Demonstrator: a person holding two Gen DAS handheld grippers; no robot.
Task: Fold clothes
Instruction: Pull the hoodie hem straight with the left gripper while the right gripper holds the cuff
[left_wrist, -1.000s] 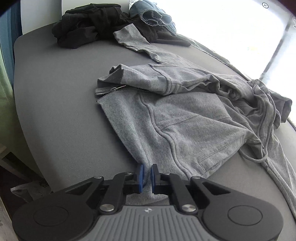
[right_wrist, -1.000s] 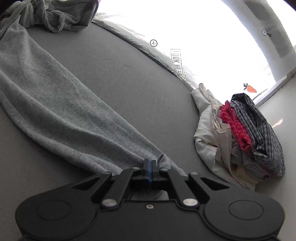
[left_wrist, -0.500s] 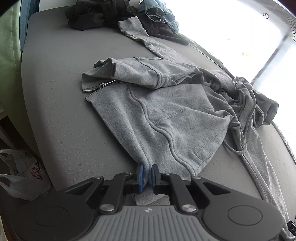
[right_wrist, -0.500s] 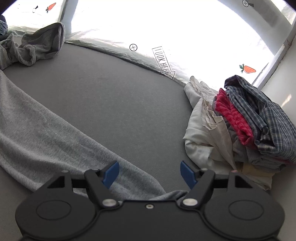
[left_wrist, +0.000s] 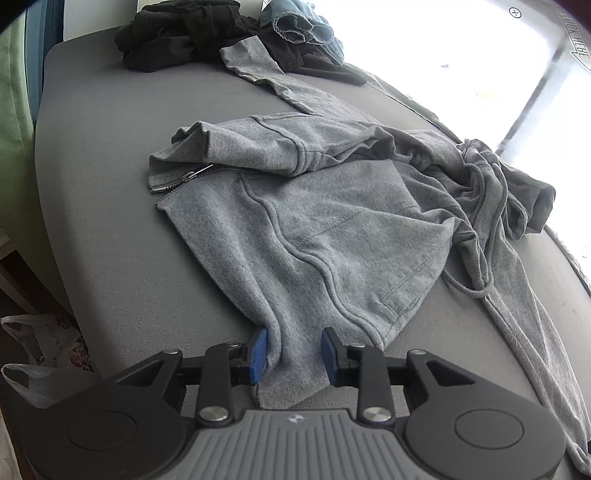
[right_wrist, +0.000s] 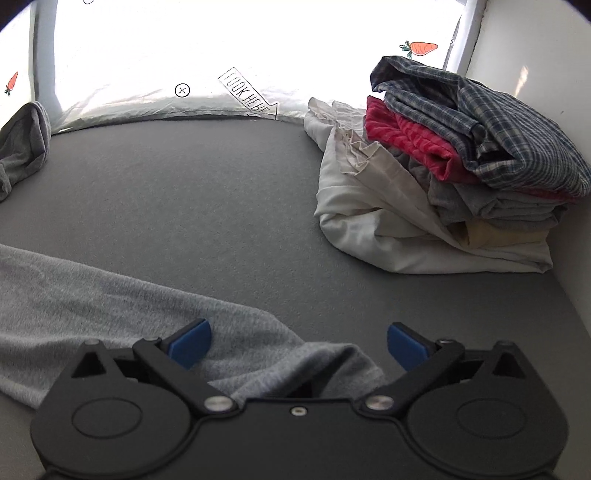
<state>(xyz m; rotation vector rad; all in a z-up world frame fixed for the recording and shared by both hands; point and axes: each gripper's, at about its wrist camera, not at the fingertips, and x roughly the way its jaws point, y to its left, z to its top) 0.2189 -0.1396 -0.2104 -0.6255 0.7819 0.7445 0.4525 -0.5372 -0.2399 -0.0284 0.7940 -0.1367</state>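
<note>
The grey hoodie (left_wrist: 332, 229) sprawls rumpled across the grey table (left_wrist: 103, 192), zip undone, hem toward six o'clock. The left gripper (left_wrist: 293, 356) sits low, released, its hem corner loose between the blue pads. The right gripper (right_wrist: 297, 343) gapes over a sleeve (right_wrist: 110, 299)

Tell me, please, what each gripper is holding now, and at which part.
Nothing is held. The left gripper is open around the gray hoodie's bottom hem; the right gripper is open over its sleeve end.
</note>
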